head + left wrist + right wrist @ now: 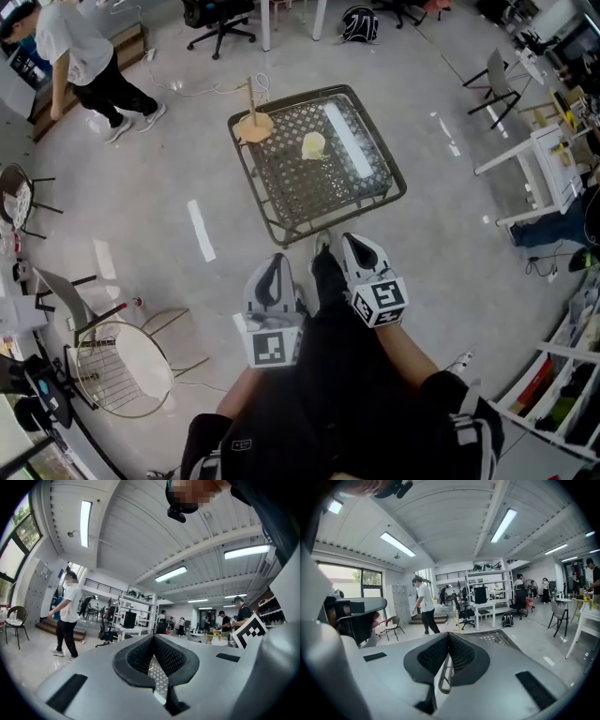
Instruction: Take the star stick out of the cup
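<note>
Task not started. The left claw (277, 264) and right claw (354, 247) are held near the body, well short of the mesh counter (323, 224). Both are pressed together at the tips with nothing between them.

Head view only: a pale cup (313, 144) sits mid-counter. A thin upright stick (250, 97) rises from a tan round base (251, 125) at the far-left corner. It is probably the star stick, but no star can be made out. Reach, grip and lift all remain.

The gripper views confirm the tips meet, left (153, 637) and right (448, 634). Through the slits they show only mesh.
</note>
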Action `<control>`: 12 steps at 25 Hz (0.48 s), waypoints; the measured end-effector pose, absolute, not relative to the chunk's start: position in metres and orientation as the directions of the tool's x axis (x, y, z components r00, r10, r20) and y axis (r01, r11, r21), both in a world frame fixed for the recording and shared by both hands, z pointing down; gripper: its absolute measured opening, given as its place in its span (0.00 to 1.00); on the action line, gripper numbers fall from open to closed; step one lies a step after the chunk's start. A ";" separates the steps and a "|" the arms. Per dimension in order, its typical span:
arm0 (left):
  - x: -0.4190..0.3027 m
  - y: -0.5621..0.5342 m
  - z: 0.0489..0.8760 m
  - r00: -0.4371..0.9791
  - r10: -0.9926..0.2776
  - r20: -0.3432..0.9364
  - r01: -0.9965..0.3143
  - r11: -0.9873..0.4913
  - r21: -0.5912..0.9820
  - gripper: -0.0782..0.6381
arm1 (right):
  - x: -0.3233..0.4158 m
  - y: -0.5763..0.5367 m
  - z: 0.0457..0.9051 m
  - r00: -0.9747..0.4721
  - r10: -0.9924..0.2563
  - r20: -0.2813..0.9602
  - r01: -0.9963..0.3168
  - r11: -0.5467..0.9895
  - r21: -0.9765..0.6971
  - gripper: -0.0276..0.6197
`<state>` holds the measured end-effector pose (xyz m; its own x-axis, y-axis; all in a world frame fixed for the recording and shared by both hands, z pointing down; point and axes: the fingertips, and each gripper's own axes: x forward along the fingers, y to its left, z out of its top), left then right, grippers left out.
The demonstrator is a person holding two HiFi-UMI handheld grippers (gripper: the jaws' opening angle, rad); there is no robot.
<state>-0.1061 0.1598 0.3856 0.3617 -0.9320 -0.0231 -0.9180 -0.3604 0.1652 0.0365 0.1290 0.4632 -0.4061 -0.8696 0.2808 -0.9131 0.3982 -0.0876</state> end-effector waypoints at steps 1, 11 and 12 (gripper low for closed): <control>-0.105 0.156 0.386 0.363 -0.932 -0.023 -0.918 -0.362 0.165 0.13 | 0.037 0.124 0.466 -0.406 -0.869 0.283 -0.913 0.398 -0.087 0.06; -0.097 0.097 0.387 0.358 -0.934 -0.014 -0.919 -0.355 0.169 0.13 | 0.036 0.054 0.486 -0.422 -0.840 0.341 -0.894 0.449 -0.001 0.06; -0.096 0.089 0.386 0.356 -0.934 -0.011 -0.920 -0.353 0.171 0.13 | 0.036 0.045 0.489 -0.422 -0.835 0.352 -0.890 0.456 0.015 0.06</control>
